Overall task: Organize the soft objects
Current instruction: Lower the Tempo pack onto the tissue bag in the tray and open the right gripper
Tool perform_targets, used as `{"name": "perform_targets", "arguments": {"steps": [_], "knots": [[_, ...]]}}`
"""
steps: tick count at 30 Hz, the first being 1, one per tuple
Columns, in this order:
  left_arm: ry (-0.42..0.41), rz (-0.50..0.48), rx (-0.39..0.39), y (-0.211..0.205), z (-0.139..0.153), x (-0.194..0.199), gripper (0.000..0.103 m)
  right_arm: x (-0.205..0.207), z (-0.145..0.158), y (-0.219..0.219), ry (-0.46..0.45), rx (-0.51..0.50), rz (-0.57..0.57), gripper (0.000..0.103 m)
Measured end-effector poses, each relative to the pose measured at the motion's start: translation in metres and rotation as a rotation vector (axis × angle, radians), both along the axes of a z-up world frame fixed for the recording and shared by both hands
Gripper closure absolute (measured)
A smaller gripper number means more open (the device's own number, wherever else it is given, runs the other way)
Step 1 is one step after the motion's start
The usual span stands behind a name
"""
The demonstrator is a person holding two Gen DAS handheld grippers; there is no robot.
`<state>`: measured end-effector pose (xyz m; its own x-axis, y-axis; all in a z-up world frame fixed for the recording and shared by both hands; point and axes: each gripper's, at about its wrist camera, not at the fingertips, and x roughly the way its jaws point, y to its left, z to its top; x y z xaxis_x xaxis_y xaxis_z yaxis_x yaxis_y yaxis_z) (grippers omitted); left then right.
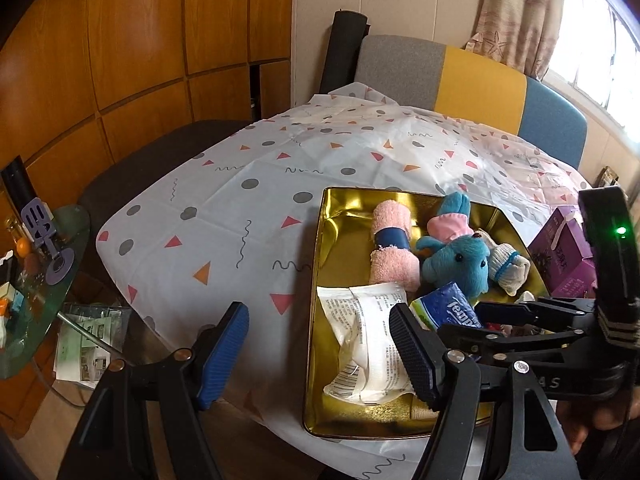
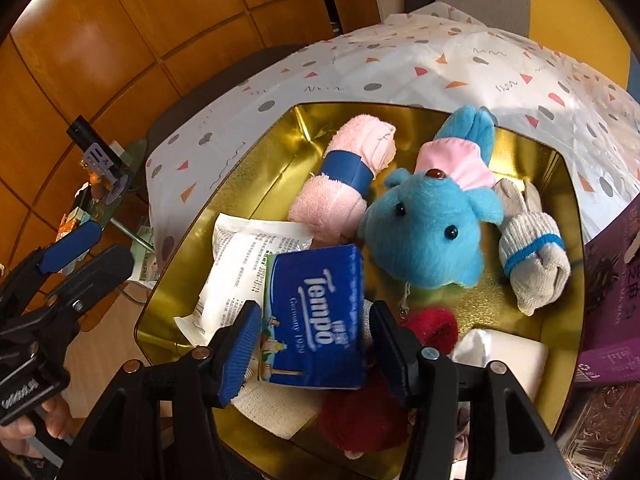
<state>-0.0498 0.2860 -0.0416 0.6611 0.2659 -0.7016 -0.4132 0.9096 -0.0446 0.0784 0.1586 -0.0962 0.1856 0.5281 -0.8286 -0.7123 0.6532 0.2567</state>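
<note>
Right hand-held gripper [image 2: 310, 348]: nearest the lens, fingers closed onto the tissue pack [image 2: 316, 320], one blue pad on each long side. The pack's long axis runs along the fingers, its far end pointing toward the far side of the tray and hanging over the near-left items. It appears lifted, not resting.

Left hand-held gripper [image 1: 316, 344]: wide and holding nothing, over the tray's near-left rim, left finger above bare cloth.

Table [image 1: 240, 200]: covered with a white cloth printed with triangles, dots and squiggles.

Tray [image 2: 240, 168]: gold, shallow, set at the near right of the table; it holds all the soft things listed below.

Plush [image 2: 432, 220]: blue, with a pink garment, lying at tray centre, head toward the near side.

Towel [image 2: 344, 184]: pink roll with a blue band, just left of the plush and touching it.

White packet [image 2: 240, 268]: flat, printed, near left, partly under the tissue pack.

Sock [image 2: 532, 252]: grey roll with a blue stripe, right of the plush.

Red item [image 2: 432, 328]: fuzzy, near right of the pack, mostly hidden by the right finger.

White fold [image 2: 512, 356]: near-right corner.

Purple box [image 1: 568, 256]: outside the tray, to its right.

Judgement: the right gripper already has the pack, so the coming move is a set-down; open gold floor lies far left, straight along the pack's axis.
</note>
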Motion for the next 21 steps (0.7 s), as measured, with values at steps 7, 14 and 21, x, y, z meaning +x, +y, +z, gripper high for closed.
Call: {"name": "perform_targets", "arguments": {"steps": [7,14,21], "knots": [[-0.006,-0.006,0.004,-0.005,0.003,-0.001,0.03,-0.006,0.015,-0.015,-0.059,0.021,-0.048,0.044],[-0.02,-0.012,0.024,-0.017,0.01,-0.001,0.027,-0.017,0.039,-0.04,-0.215,0.013,-0.171,0.044],[-0.065,-0.03,0.069,-0.046,0.021,-0.001,0.013,-0.026,0.065,-0.087,-0.359,0.018,-0.376,0.044]]}}
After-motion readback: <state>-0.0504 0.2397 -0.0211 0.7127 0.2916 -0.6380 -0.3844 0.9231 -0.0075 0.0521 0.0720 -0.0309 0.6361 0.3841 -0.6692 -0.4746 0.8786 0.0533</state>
